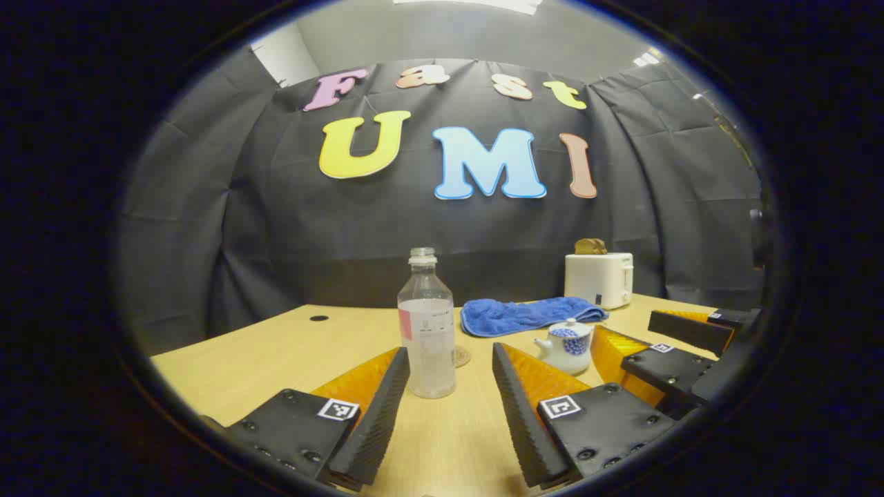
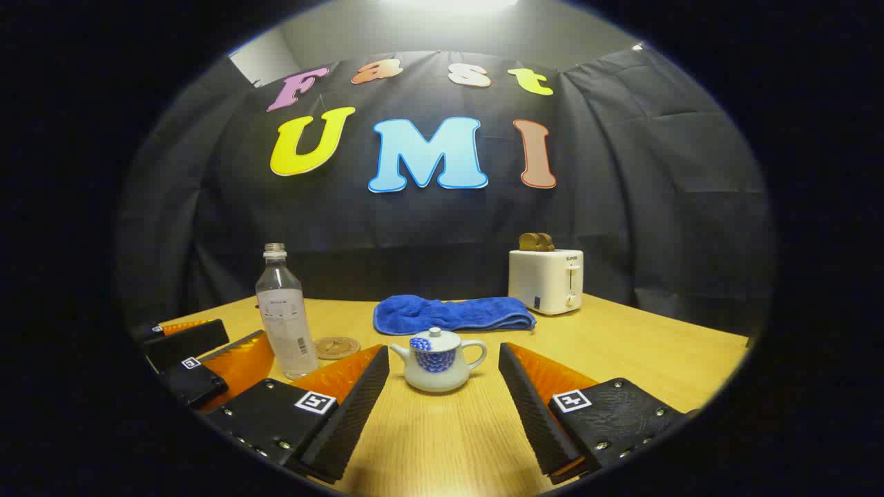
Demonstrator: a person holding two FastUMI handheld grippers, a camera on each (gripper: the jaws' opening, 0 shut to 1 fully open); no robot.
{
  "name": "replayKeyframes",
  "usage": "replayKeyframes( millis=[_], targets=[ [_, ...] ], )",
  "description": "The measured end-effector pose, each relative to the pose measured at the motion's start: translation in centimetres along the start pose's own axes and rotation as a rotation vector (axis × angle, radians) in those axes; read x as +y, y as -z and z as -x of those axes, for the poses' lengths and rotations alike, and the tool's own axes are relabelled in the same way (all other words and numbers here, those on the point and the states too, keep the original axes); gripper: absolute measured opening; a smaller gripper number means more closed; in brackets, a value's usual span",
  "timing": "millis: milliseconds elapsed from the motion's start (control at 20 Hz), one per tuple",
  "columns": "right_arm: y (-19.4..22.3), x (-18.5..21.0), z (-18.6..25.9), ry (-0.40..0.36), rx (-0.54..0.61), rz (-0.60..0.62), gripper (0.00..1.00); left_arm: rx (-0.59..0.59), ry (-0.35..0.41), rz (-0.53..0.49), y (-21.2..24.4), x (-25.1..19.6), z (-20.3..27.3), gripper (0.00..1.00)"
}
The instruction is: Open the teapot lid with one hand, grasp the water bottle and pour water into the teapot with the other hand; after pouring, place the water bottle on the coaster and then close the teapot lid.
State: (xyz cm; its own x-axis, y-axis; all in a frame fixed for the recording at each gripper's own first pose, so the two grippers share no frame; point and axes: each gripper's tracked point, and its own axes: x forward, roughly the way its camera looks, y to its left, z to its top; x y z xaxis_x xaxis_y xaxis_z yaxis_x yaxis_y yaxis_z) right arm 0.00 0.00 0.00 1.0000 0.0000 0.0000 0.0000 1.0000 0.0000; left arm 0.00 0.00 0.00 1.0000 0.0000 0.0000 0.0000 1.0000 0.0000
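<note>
Nothing of the task looks done yet, as we judge it: the teapot (image 2: 438, 369) sits on the counter (image 2: 621, 345) with its lid (image 2: 434, 339) on, and the water bottle (image 1: 427, 324) stands upright, uncapped and partly filled, untouched. Our left gripper (image 1: 447, 407) has its fingers spread wide, the bottle standing just ahead of the gap and slightly toward the left finger. Our right gripper (image 2: 442, 407) is likewise spread wide, with the teapot centred just beyond its fingertips, spout to the left and handle to the right in the right gripper view. The coaster (image 2: 338, 346) lies flat just behind and beside the bottle, and a blue towel (image 2: 452, 314) and a white toaster (image 2: 545, 281) sit farther back. We take the opening step to be in hand: the right gripper needs to rise over the small knob and pinch it cleanly to lift the lid, while the left closes in around the bottle's body.
</note>
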Motion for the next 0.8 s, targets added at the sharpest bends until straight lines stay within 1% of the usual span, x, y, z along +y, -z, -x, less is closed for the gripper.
replayKeyframes(
  millis=[50,100,150,250,350,450,550,700,800],
  targets=[
    [-0.8,0.0,0.2,-0.005,-0.016,-0.022,0.98,0.004,-0.003,0.029,-0.3,0.2,0.0,0.88],
    [-1.8,-0.1,0.3,-0.002,-0.034,-0.02,0.98,0.006,-0.005,0.062,-1.0,0.5,-0.2,0.91],
    [-2.5,-0.4,0.3,0.009,-0.041,-0.002,0.98,0.008,-0.002,0.089,-1.8,0.6,-0.2,0.94],
    [-4.1,0.1,0.1,-0.014,-0.031,0.034,0.98,0.005,-0.021,0.103,-3.6,1.5,-0.4,1.0],
    [-5.3,0.4,-0.3,-0.03,-0.007,0.08,0.99,-0.011,-0.036,0.108,-5.7,2.4,-0.1,1.0],
    [-6.1,0.3,-0.6,-0.037,0.006,0.112,0.99,-0.015,-0.044,0.091,-6.7,2.5,-0.1,1.0],
    [-6.2,0.4,-0.6,-0.044,0.008,0.105,0.99,-0.006,-0.048,0.065,-6.4,2.5,0.0,1.0],
    [-5.6,0.4,-1.0,-0.043,0.029,0.102,0.99,0.021,-0.022,0.083,-5.3,1.6,-0.1,1.0],
    [-5.5,0.2,-1.0,-0.041,0.032,0.102,0.99,0.021,-0.022,0.077,-5.3,1.6,-0.1,1.0]
  ],
)
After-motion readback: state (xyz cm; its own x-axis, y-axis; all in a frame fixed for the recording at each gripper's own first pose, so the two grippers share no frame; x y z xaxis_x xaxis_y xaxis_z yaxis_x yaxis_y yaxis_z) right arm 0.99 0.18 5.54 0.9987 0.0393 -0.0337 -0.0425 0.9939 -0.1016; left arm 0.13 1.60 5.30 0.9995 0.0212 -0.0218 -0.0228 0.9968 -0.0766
